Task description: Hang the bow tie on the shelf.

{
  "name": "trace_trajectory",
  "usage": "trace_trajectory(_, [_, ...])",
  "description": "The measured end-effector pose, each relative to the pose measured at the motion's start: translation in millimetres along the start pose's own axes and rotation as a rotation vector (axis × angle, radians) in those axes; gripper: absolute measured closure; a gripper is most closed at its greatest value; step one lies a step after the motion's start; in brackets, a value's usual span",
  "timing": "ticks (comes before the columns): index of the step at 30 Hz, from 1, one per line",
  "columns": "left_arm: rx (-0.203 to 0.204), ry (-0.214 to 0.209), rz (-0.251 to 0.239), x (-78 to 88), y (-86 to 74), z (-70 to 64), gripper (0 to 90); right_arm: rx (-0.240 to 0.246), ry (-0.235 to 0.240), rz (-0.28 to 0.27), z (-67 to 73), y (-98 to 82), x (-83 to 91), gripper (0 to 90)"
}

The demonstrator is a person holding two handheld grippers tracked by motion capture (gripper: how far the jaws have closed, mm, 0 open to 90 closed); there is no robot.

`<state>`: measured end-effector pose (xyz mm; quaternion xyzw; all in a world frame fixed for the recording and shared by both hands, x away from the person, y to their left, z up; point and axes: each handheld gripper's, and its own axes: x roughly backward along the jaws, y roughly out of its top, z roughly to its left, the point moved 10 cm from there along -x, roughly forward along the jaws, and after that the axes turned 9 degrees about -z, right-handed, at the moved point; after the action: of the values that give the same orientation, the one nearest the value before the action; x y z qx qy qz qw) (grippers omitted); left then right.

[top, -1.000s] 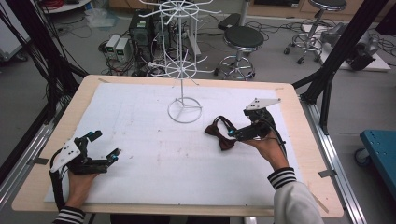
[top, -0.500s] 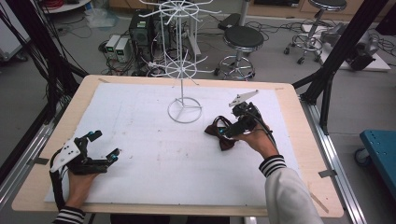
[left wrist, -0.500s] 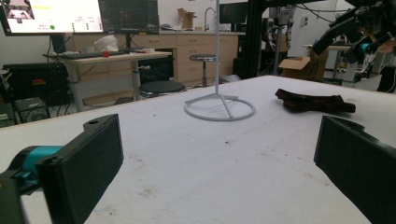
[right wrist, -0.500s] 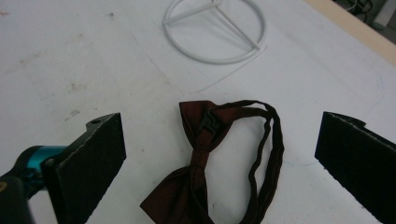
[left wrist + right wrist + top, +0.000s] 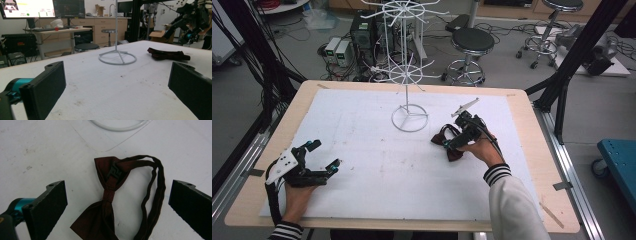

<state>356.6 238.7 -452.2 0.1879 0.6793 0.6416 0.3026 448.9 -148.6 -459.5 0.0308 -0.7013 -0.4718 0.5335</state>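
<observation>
Right gripper view, bow tie (image 5: 110, 202) on table (image 5: 37, 150), fingers (image 5: 50, 205) spread

Bow tie (image 5: 110, 202) lower wing and strap loop cut off by right gripper view's bottom edge; in high view the right gripper (image 5: 455, 141) covers its middle.

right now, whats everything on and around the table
bow tie: 1, dark maroon with strap loop, lying flat on the sheet right of centre
wire stand: 1, white, ring base on the sheet near the far edge
sheet: 1, white, covering the table
table: 1, light wood
stools: 2, black seats, floor beyond the table
left gripper: 1, black, jaws open, near left corner
right gripper: 1, black, jaws open, over the bow tie
</observation>
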Motion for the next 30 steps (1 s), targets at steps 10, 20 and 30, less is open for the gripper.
trace_trajectory(10, [0.001, 0.0, -0.001, 0.0, 0.0, 0.0, 1.8, 0.01, 0.035, 0.09, 6.2, -10.9, -13.9, 4.9])
trace_trajectory(20, [0.0, 0.0, 0.0, 0.0, 0.0, 0.0, 1.8, -0.007, 0.042, 0.154, 5.6, -18.8, -24.1, 21.9])
trace_trajectory(30, [-0.001, 0.0, 0.0, 0.0, 0.0, 0.0, 1.8, -0.016, 0.052, 0.204, 5.7, -23.1, -29.3, 40.7])
